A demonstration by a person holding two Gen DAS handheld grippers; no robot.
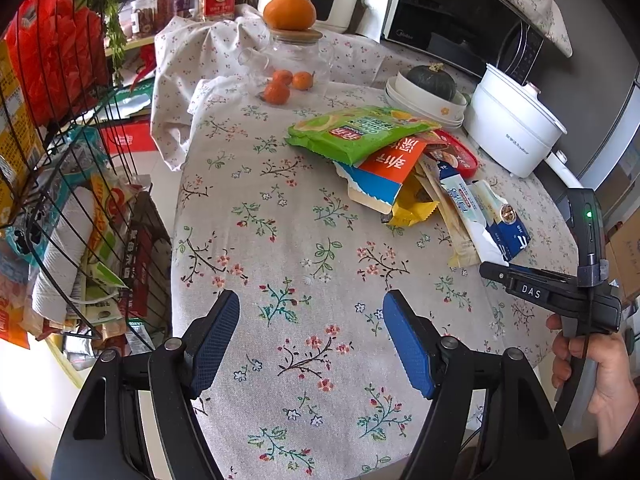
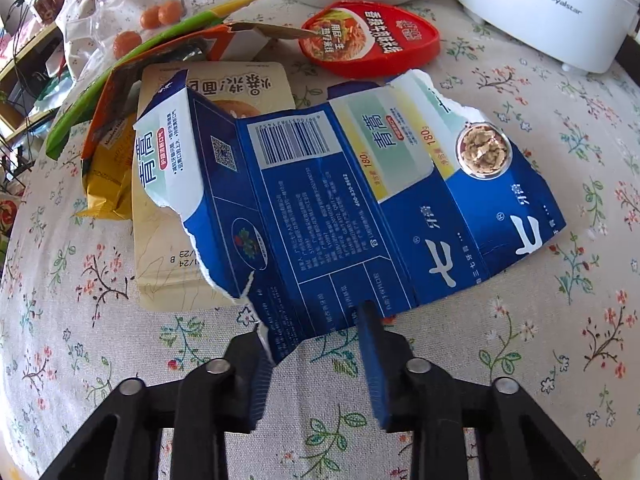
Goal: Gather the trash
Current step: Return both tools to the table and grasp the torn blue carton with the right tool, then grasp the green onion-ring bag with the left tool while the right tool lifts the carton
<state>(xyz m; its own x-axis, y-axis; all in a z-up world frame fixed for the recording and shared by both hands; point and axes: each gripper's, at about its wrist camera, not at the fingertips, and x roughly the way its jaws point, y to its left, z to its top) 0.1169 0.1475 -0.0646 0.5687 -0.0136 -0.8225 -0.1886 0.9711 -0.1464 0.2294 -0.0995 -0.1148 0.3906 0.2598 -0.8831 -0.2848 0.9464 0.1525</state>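
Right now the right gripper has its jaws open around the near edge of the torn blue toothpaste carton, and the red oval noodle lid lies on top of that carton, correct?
Not quite. In the right wrist view the red oval noodle lid lies on the floral tablecloth beyond the torn blue toothpaste carton, not on it. The right gripper is open around its near edge.

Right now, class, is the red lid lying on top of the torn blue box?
No, the red lid lies on the tablecloth beyond the blue box.

Bare tablecloth (image 1: 280,240) lies open ahead of the left gripper (image 1: 310,340). Beyond it the wrapper pile (image 1: 384,152) blocks the way; wire rack (image 1: 80,200) bounds the left, white cooker (image 1: 516,128) and plates (image 1: 424,104) the far right.
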